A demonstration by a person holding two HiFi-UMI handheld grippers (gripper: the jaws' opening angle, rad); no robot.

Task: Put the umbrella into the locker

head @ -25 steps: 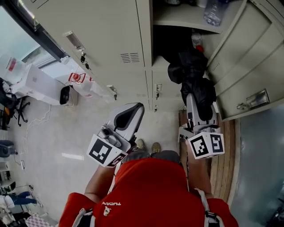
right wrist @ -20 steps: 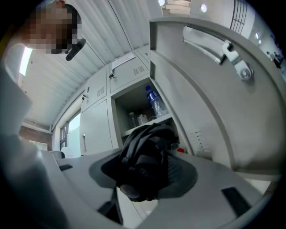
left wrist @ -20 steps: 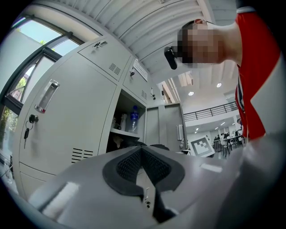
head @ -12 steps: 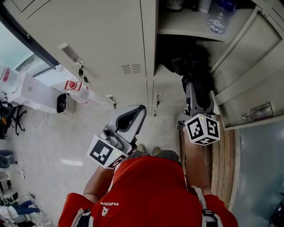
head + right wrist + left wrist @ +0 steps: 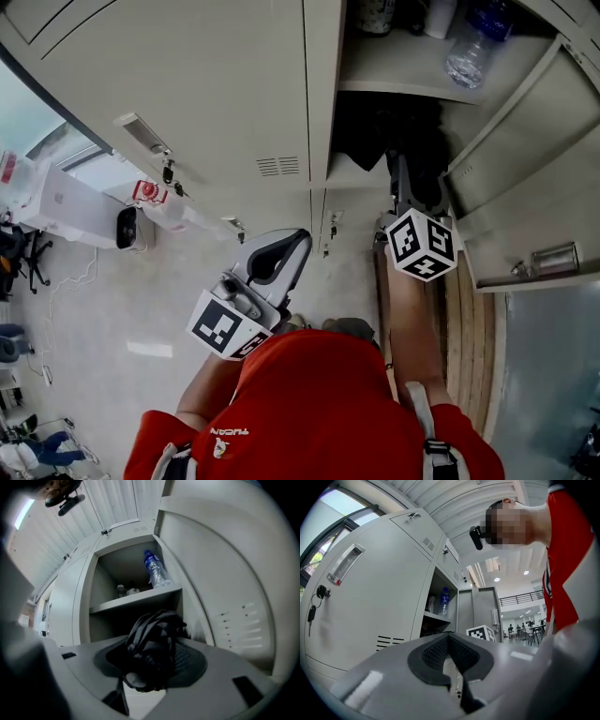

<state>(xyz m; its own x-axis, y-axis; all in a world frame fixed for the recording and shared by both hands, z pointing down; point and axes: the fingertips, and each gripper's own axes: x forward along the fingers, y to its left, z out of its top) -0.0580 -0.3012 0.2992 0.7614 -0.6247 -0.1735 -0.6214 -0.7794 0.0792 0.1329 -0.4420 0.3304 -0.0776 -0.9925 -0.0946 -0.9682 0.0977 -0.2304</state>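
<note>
Your right gripper [image 5: 150, 670] is clamped on the folded black fabric umbrella [image 5: 152, 641], its pads pressing the bunched canopy from both sides. Over the last second you have carried it forward. A moment ago the bundle hung in plain sight in front of the tall grey metal locker [image 5: 317, 103]. Now, in the head view, it has gone in under the locker's grey shelf [image 5: 398, 70] and into the dark lower compartment, with the gripper's body and marker cube still outside the opening. The clear plastic water bottle [image 5: 469, 54] lies on that shelf, above your path (so nothing up there looks at risk). The open grey door [image 5: 525, 141] stands to the right of the gripper and does not touch it.

Your left gripper [image 5: 450, 660] has only drifted a little. Its jaws are together with nothing between them, and it is held back near your body, in front of the closed locker doors.

By my reading the carry is nearly finished, and setting the umbrella down and letting go remain. The compartment is too dark to tell how deep the umbrella sits or whether it rests on anything yet.
</note>
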